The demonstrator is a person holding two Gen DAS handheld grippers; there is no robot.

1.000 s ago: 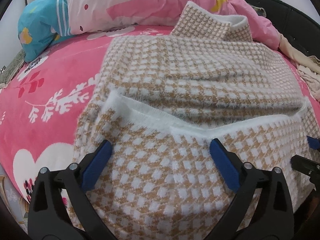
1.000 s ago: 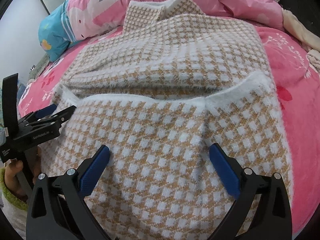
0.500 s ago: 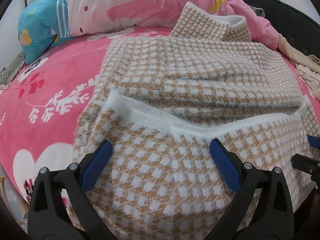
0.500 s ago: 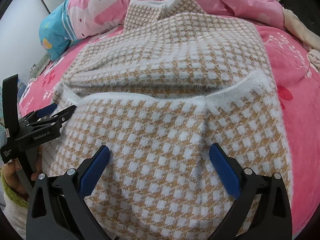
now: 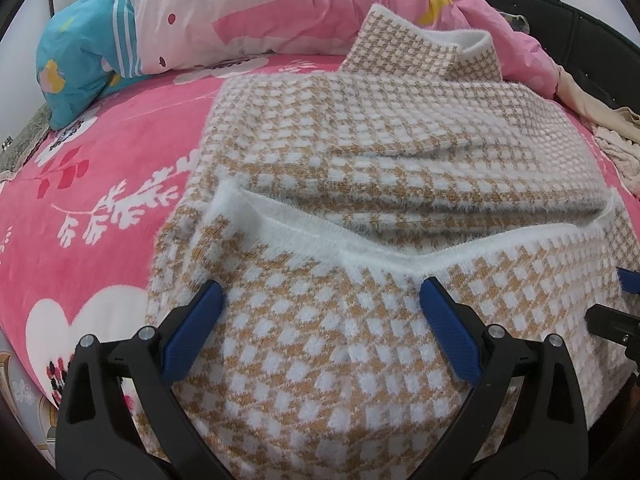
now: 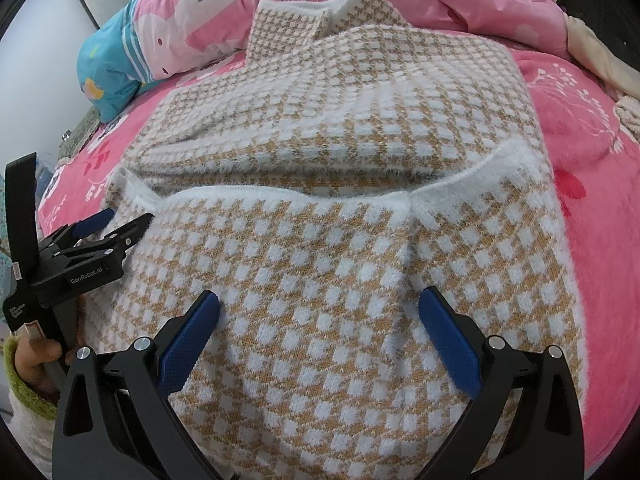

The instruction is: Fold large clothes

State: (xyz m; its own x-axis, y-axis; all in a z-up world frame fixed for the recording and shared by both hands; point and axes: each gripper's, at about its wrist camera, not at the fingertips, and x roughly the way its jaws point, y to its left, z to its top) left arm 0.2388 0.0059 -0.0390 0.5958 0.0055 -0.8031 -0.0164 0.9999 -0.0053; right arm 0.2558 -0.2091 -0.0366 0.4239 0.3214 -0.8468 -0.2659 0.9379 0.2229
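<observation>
1. A large fuzzy sweater [image 5: 400, 168] in a tan-and-white check is lying flat on the bed, filling the middle of both wrist views; its turtleneck collar [image 5: 420, 50] is standing up at 12 o'clock against the bedding.
2. The sweater's lower part is lying doubled over the body, so its white ribbed hem [image 5: 360, 248] is running across the garment from 9 to 3 o'clock, with a puckered seam near the middle.
3. The left gripper [image 5: 320, 320] is hovering over the folded-up panel at 6 o'clock, its jaws spread wide with only checked knit showing between the blue pads [image 5: 192, 328]; they are gripping nothing.
4. The right gripper [image 6: 320, 320] is sitting the same way above the panel, jaws spread wide apart and closing on nothing.
5. In the right wrist view the left gripper is appearing at 9 o'clock beside the sweater's edge, with a hand [image 6: 36, 356] in a green-cuffed sleeve holding its handle.
6. The pink bedsheet [image 5: 100, 208] with white flower and heart prints is lying under the sweater, showing at 9 o'clock in the left view and 3 o'clock in the right.
7. A pink comforter [image 5: 300, 4] with a teal patch is lying heaped at 11 to 1 o'clock beyond the collar.
8. Pale beige clothes [image 5: 612, 136] are lying at 3 o'clock on the bed's edge, apart from the sweater.
</observation>
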